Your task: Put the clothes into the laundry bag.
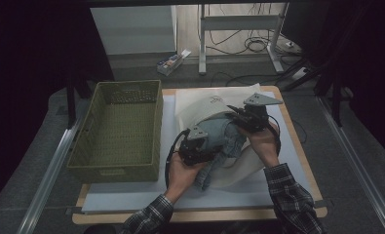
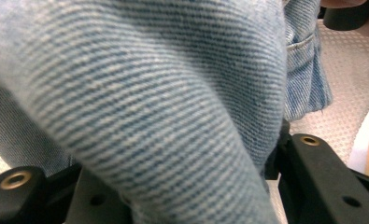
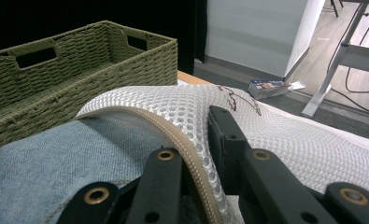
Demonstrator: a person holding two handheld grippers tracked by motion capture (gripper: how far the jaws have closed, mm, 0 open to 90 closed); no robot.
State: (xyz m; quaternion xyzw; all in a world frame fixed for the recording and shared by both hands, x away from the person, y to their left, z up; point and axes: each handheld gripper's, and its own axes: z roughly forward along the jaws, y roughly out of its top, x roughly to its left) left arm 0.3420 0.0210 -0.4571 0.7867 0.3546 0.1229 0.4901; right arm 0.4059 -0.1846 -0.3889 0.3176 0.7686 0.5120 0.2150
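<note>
Gripping a fold of soft, limp denim garment (image 1: 222,141), the left gripper (image 1: 196,146) holds it clamped mid-bench (image 1: 297,146); the right gripper (image 1: 248,118) pinches the zipped rim of the white mesh bag (image 3: 285,135). Both would sag, so edges suit holding. Beyond stands a woven basket (image 1: 117,126).

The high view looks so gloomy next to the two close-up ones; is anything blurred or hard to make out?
High view: dim, edges near black, so the denim garment looks murky. Left gripper view: bright, denim so close its near folds soften. Right gripper view: well lit; mesh bag and woven basket sharp.
</note>
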